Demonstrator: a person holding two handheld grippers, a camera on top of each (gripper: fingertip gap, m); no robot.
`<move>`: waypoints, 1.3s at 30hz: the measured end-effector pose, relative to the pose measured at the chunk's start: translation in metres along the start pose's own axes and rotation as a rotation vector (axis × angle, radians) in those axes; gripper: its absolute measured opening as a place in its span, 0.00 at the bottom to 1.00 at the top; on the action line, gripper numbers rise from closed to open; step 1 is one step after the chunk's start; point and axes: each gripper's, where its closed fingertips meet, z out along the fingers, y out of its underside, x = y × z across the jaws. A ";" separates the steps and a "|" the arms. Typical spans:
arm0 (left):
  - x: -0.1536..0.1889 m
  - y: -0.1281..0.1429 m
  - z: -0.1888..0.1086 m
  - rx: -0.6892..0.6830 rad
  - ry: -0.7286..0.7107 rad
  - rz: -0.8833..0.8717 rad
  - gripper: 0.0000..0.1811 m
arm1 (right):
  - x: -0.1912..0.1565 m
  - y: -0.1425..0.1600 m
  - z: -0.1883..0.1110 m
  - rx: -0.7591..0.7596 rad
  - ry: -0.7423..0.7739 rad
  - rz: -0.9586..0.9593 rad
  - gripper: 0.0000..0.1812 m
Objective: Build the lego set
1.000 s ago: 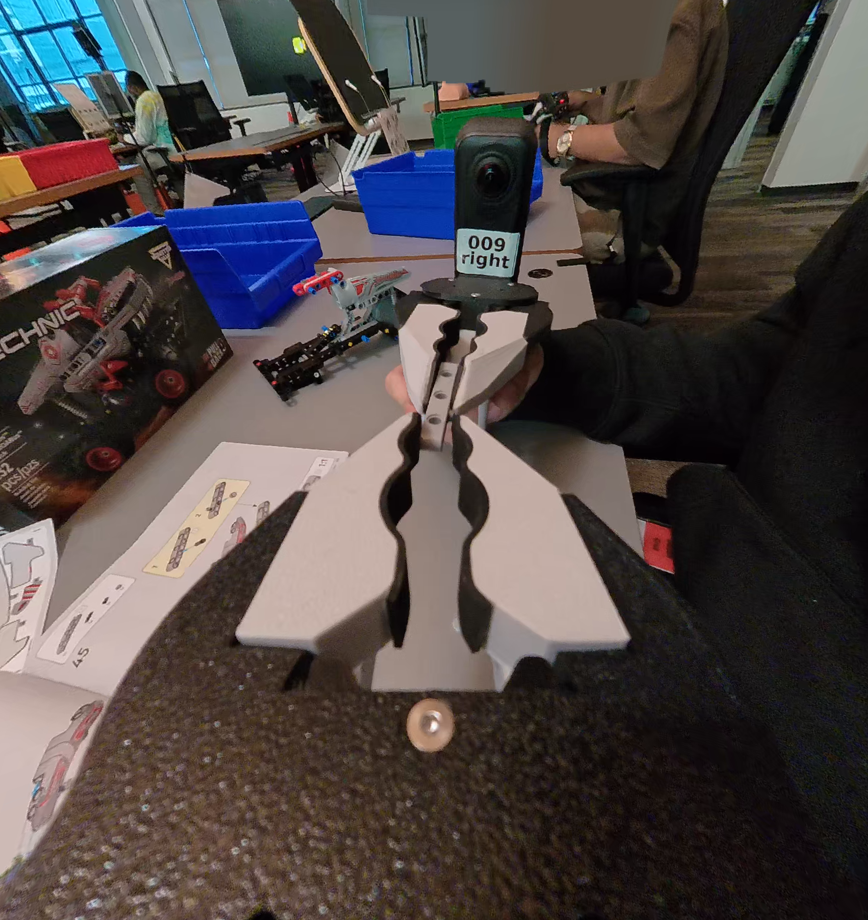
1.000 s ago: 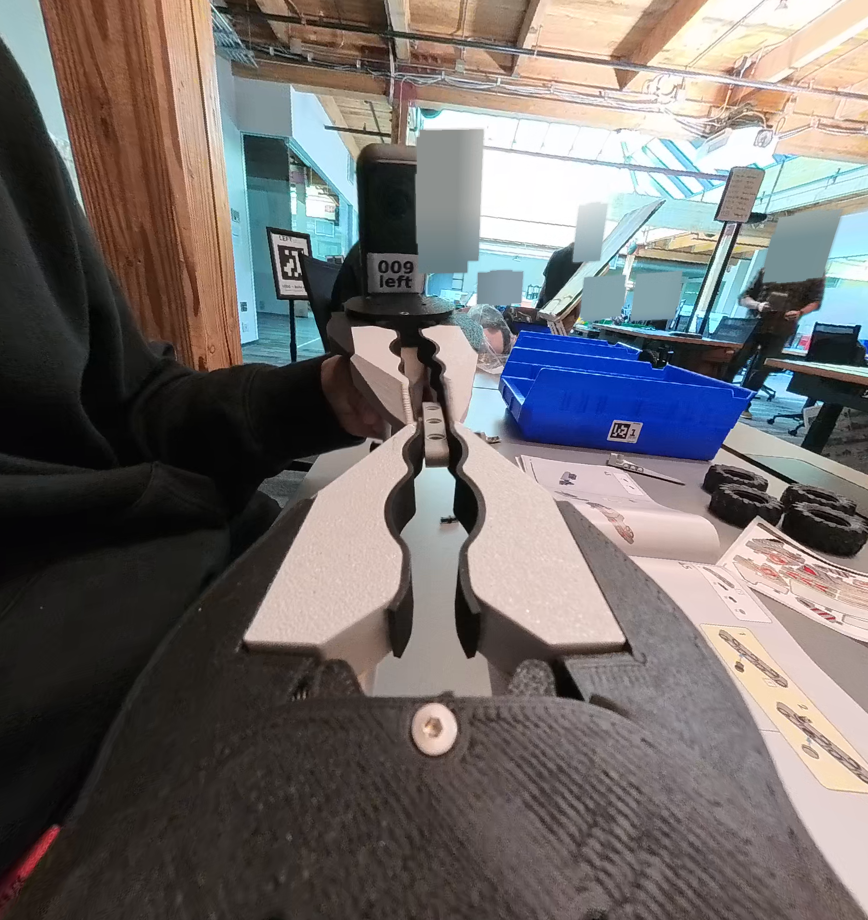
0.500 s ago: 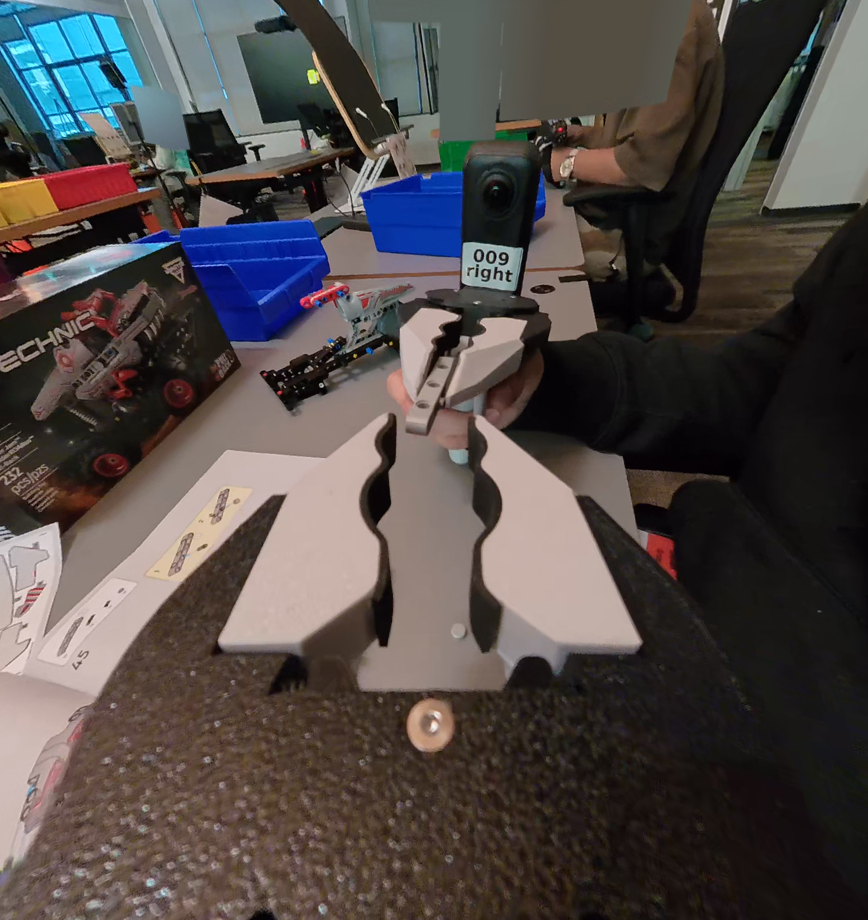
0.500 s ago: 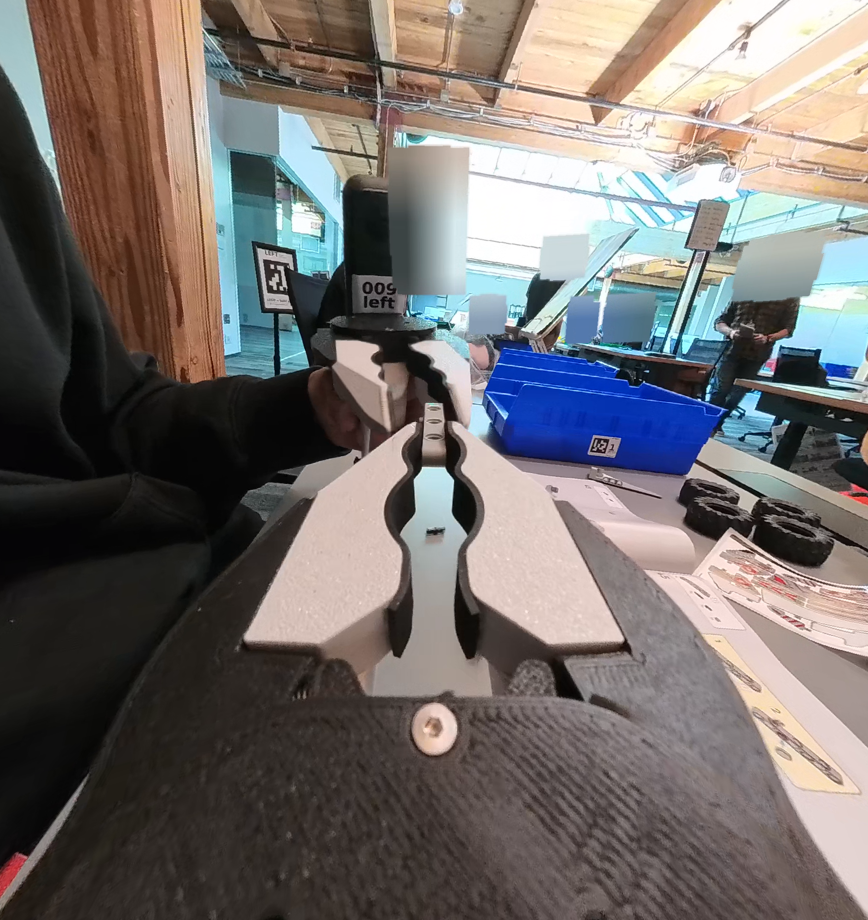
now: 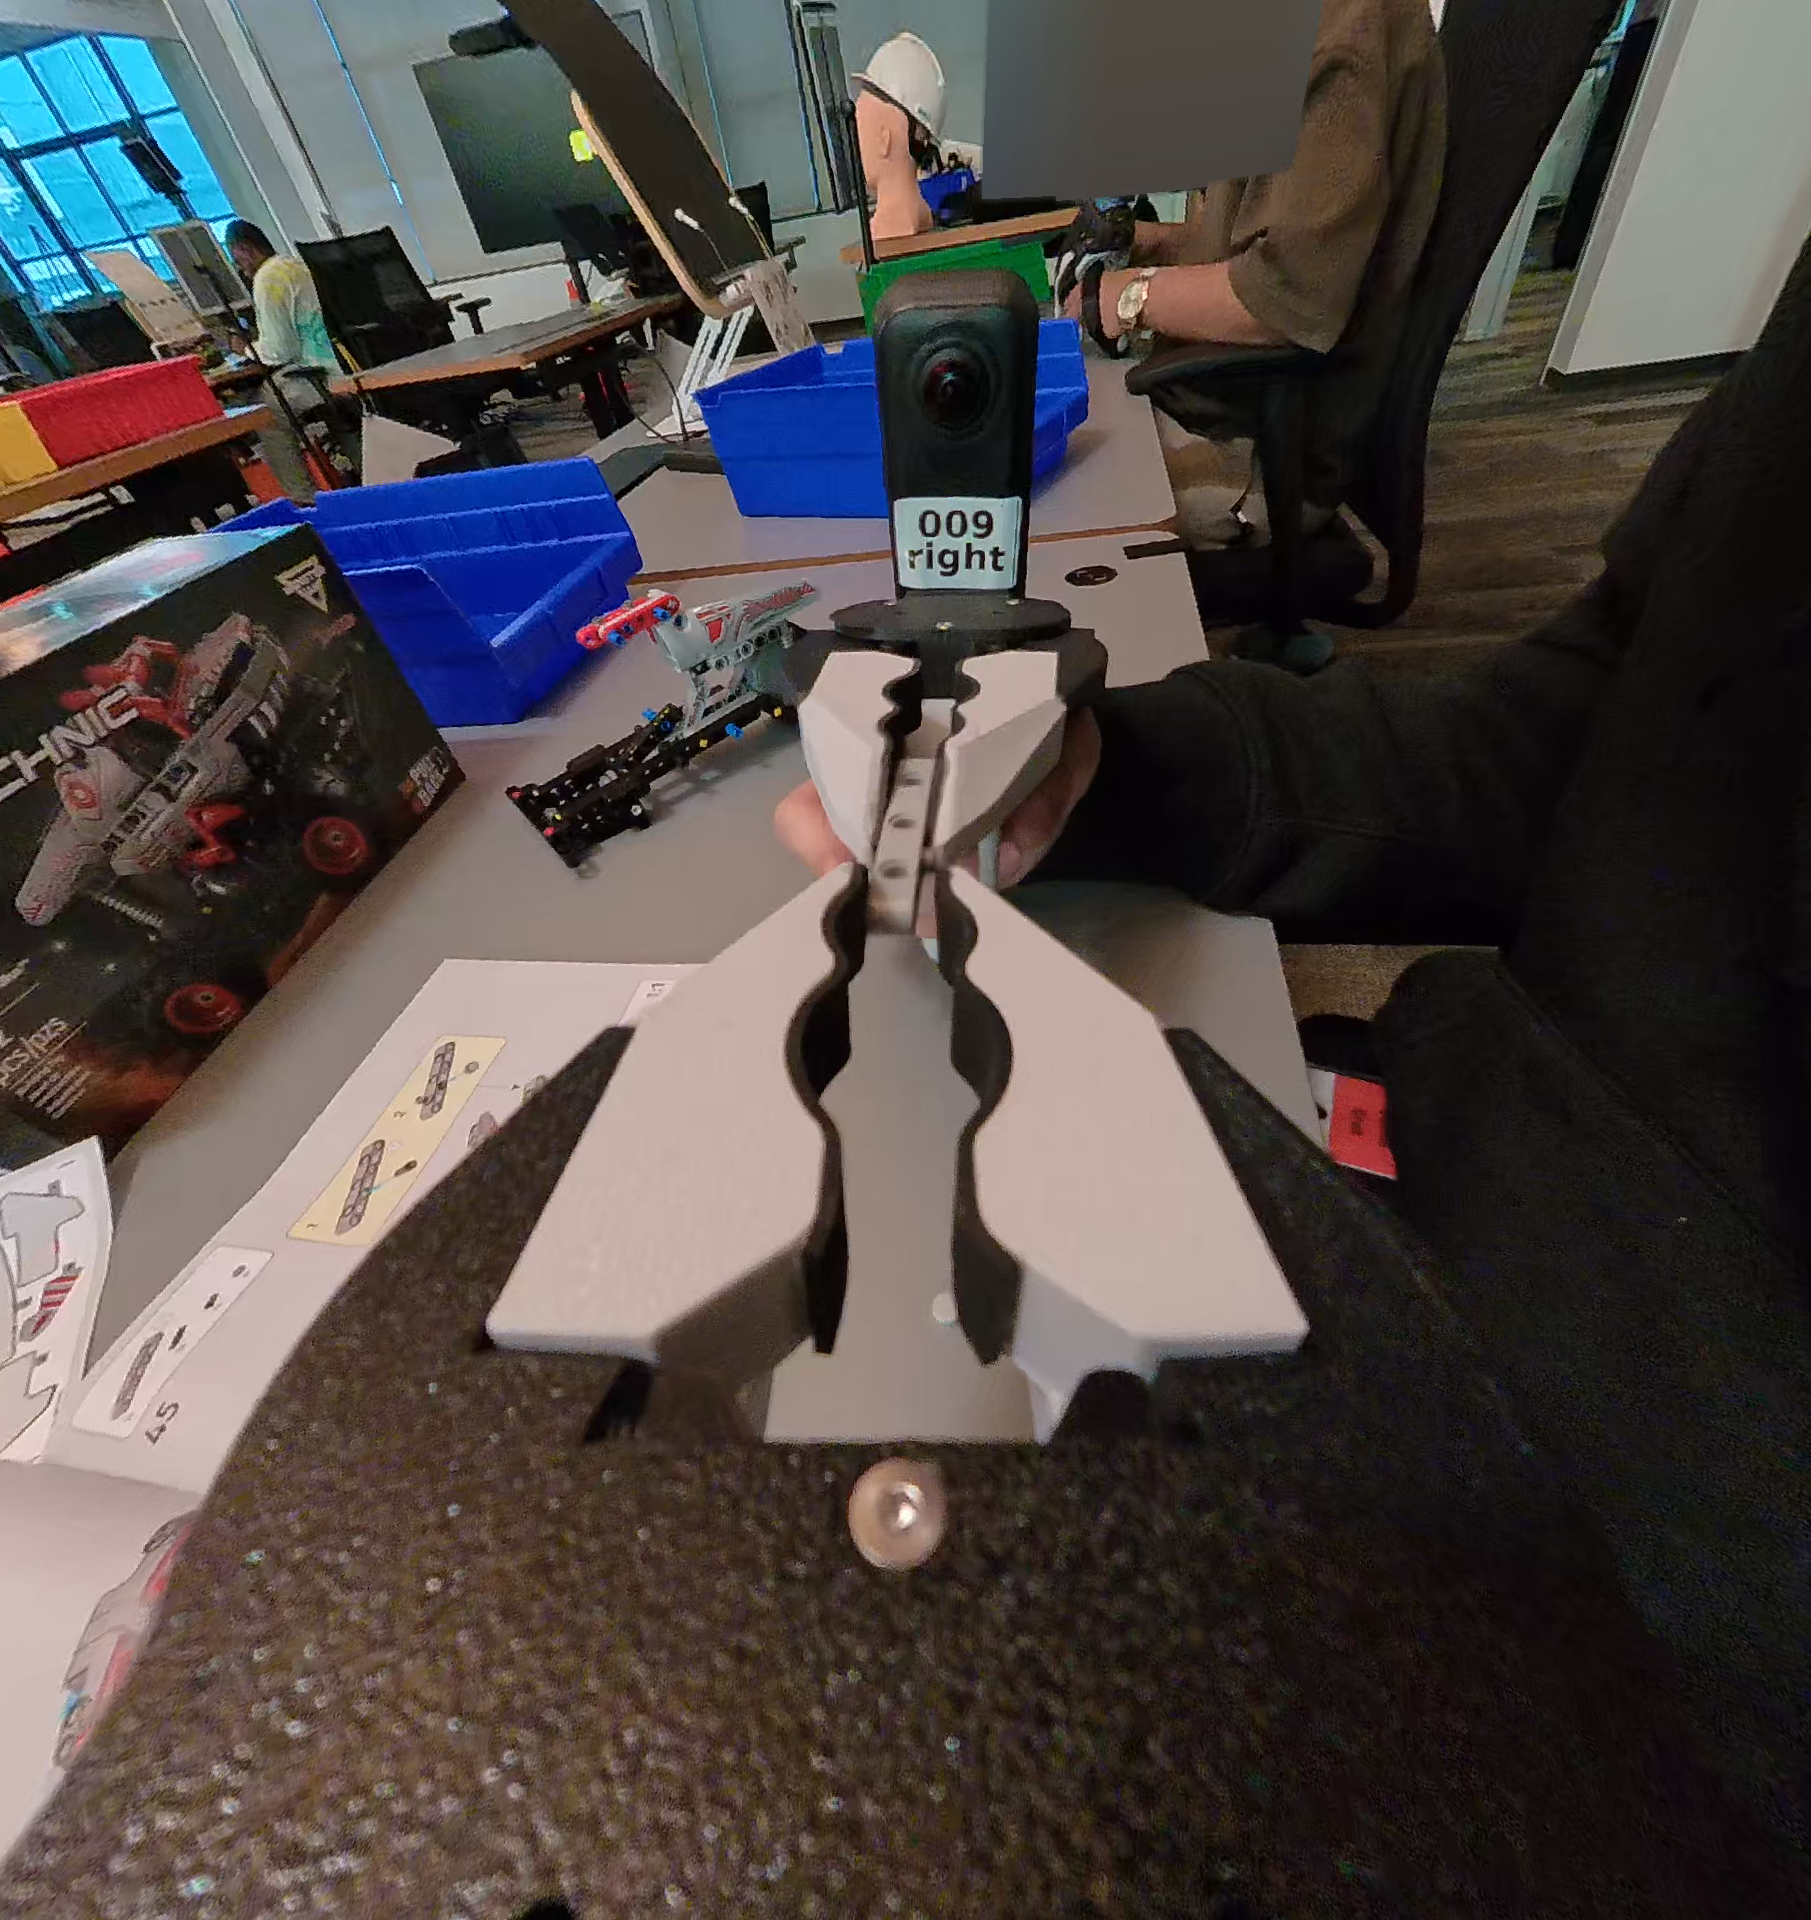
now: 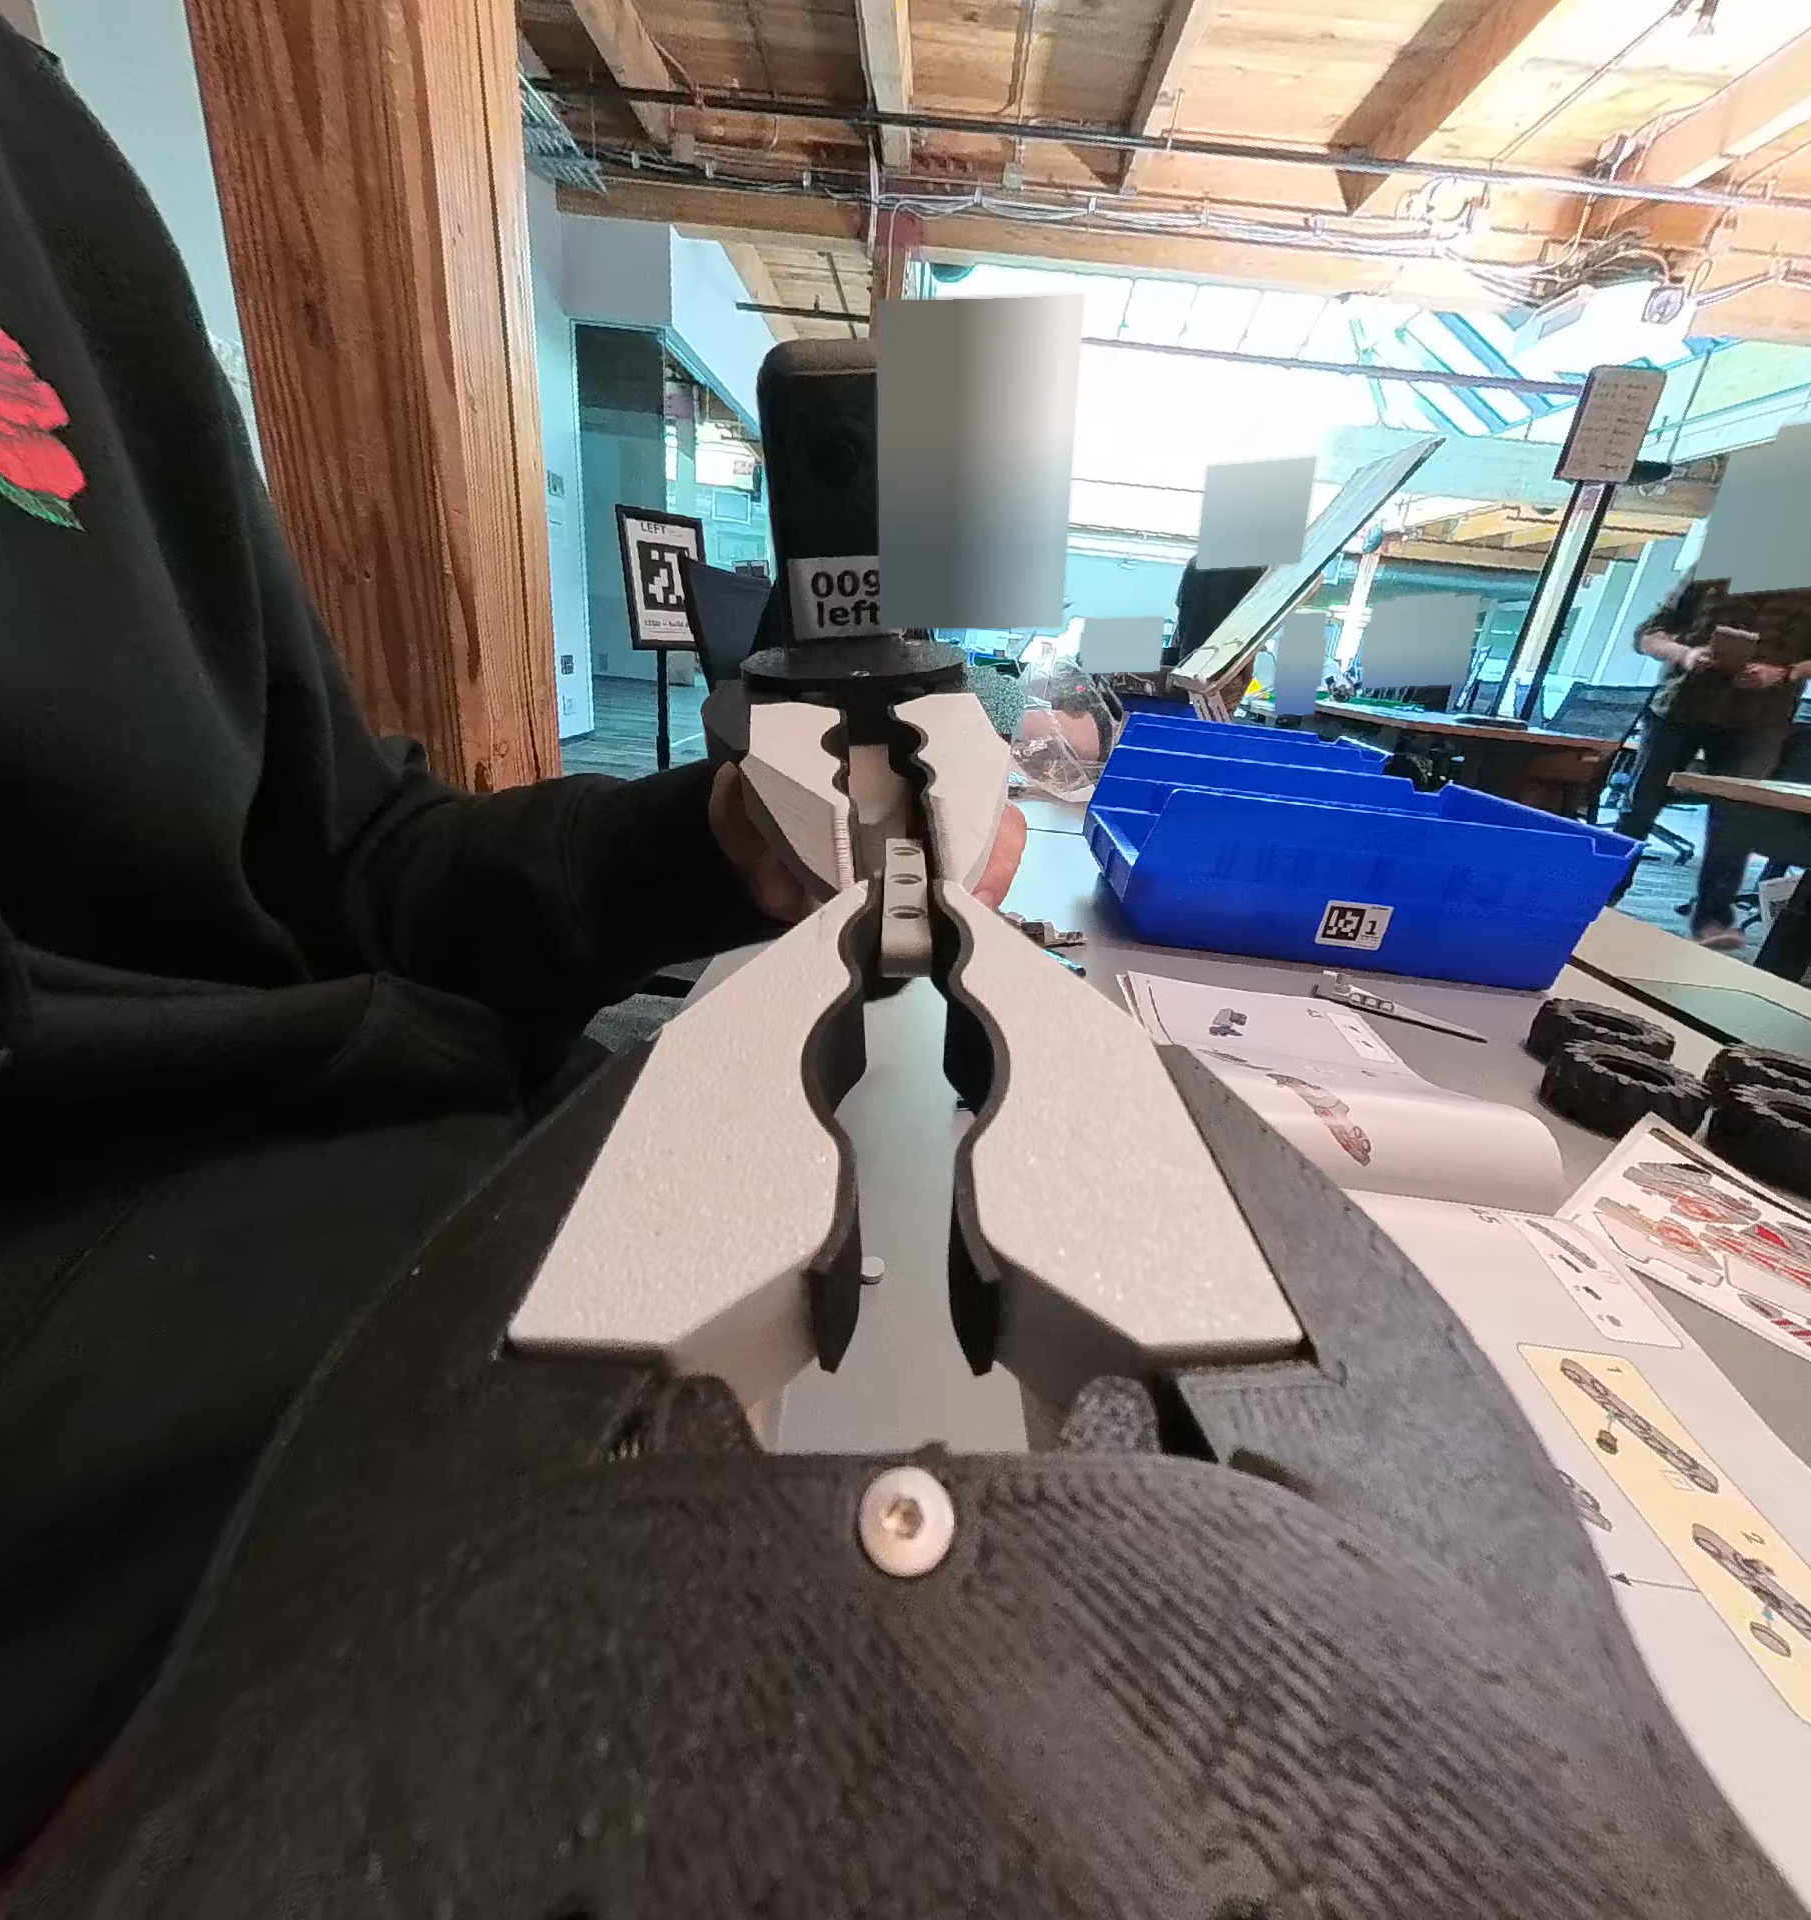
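Observation:
A short grey lego beam with holes is held in the air between my two grippers, which face each other tip to tip. My left gripper is shut on the near end of the beam. My right gripper faces it and grips the far end. In the right wrist view my right gripper is shut on the beam, and my left gripper stands just behind it. A partly built black and grey lego chassis lies on the table beyond.
The lego box stands at the left. Two blue bins sit behind. An open instruction booklet and a sticker sheet lie near. Black tyres and another blue bin show at the right. A seated person is behind. Only a small space, under 4 cm, lies between the two pairs of fingers.
Half a second ago my left gripper was open and drawn back, with only the right holding the beam. Now the left has closed again on the beam's end.

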 end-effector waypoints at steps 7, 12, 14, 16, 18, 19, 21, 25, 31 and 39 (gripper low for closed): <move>-0.004 0.003 -0.006 -0.035 -0.005 0.003 0.03 | 0.002 0.000 -0.003 -0.009 0.013 0.005 0.03; -0.005 0.011 -0.005 -0.077 0.005 0.008 0.03 | 0.001 0.011 -0.004 -0.102 0.019 -0.019 0.07; -0.004 0.012 -0.004 -0.084 0.017 0.013 0.03 | -0.001 0.014 -0.005 -0.144 0.011 -0.013 0.09; -0.002 0.011 -0.002 -0.082 0.033 0.018 0.03 | 0.000 0.013 -0.007 -0.157 0.026 -0.032 0.04; -0.003 0.011 0.000 -0.091 0.032 0.025 0.03 | 0.001 0.013 -0.008 -0.155 0.031 -0.035 0.04; -0.003 0.012 0.000 -0.099 0.030 0.027 0.03 | 0.002 0.013 -0.009 -0.159 0.033 -0.028 0.04; -0.003 0.012 0.001 -0.108 0.026 0.028 0.03 | 0.002 0.014 -0.010 -0.161 0.038 -0.034 0.04; -0.010 0.015 0.003 -0.147 -0.034 -0.002 0.04 | 0.006 0.013 -0.012 -0.179 0.055 -0.054 0.03; 0.005 0.082 -0.013 -0.539 -0.013 -0.071 0.07 | 0.046 0.022 -0.025 -0.225 0.295 -0.071 0.03; 0.009 0.125 -0.007 -0.679 -0.069 -0.225 0.05 | 0.046 0.013 -0.026 -0.149 0.298 -0.057 0.03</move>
